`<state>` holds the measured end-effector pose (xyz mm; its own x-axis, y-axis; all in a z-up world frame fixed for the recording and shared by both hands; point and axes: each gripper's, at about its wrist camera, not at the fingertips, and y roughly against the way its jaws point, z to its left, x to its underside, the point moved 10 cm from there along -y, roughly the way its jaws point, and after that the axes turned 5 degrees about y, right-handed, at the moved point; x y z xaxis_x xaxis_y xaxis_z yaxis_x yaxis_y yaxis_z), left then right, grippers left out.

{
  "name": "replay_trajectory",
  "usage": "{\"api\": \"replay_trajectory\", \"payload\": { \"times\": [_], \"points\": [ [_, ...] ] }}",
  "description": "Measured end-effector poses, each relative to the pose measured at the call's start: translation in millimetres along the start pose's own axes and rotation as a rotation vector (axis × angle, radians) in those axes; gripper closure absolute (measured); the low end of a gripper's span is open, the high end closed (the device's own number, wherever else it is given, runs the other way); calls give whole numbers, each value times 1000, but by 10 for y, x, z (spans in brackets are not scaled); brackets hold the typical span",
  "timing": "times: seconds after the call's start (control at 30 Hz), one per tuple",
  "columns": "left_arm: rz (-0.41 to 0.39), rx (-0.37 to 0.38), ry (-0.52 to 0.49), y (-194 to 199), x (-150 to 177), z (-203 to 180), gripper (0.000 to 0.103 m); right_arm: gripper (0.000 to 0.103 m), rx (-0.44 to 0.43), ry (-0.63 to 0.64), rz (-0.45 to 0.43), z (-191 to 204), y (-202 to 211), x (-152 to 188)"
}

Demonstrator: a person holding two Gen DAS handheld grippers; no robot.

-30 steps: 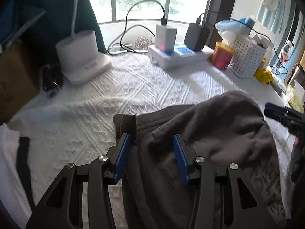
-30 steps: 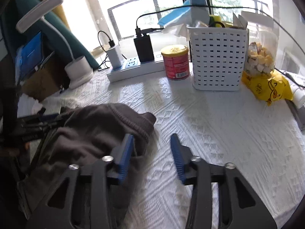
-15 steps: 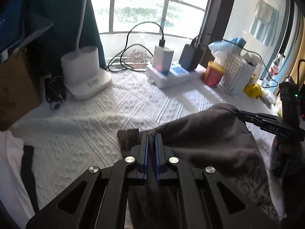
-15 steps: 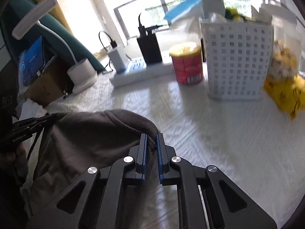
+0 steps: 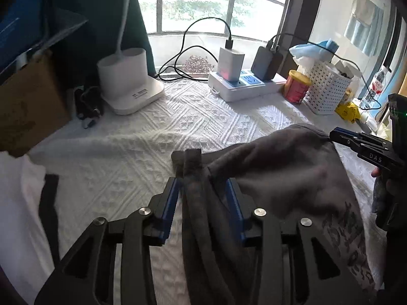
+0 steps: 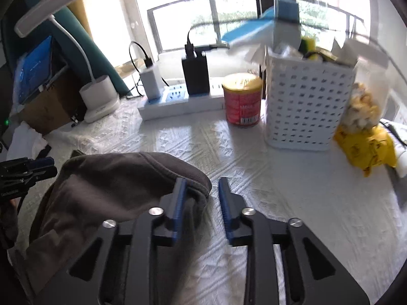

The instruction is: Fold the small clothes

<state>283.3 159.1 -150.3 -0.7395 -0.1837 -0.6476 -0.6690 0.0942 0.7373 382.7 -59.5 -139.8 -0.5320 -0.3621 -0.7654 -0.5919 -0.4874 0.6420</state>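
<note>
A dark grey garment (image 5: 285, 178) with white lettering lies bunched on the white textured tablecloth (image 5: 162, 132). My left gripper (image 5: 202, 193) is open, its blue pads on either side of the garment's ribbed hem (image 5: 190, 167). My right gripper (image 6: 199, 195) is open, with the garment's folded edge (image 6: 193, 178) between its pads, against the left one. The garment also shows in the right wrist view (image 6: 106, 183). The right gripper shows at the right edge of the left wrist view (image 5: 340, 137), and the left gripper at the left edge of the right wrist view (image 6: 43, 166).
At the back stand a white lamp base (image 5: 127, 86), a power strip with chargers (image 5: 244, 86), a red can (image 6: 243, 101), a white basket (image 6: 305, 106) and a yellow bag (image 6: 366, 147). A cardboard box (image 5: 28, 106) and white cloth (image 5: 23, 203) lie left.
Both grippers were open a second ago, shut on the garment half a second ago, and have now opened again. The garment has dropped a little onto the table.
</note>
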Motion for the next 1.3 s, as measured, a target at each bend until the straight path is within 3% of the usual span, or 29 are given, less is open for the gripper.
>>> {"api": "replay_trajectory", "payload": {
  "times": [0.7,1.2,1.3],
  "points": [
    [-1,23,-30,673,750,-294,64,66,8,12,-24,384,861,574],
    [-18,40,-31,836,1179,-360,64,65,-8,54,-24,807,1170,916],
    [-19,46,-34,867,1254,-388,64,51,-17,64,-20,888,1197,985]
  ]
}}
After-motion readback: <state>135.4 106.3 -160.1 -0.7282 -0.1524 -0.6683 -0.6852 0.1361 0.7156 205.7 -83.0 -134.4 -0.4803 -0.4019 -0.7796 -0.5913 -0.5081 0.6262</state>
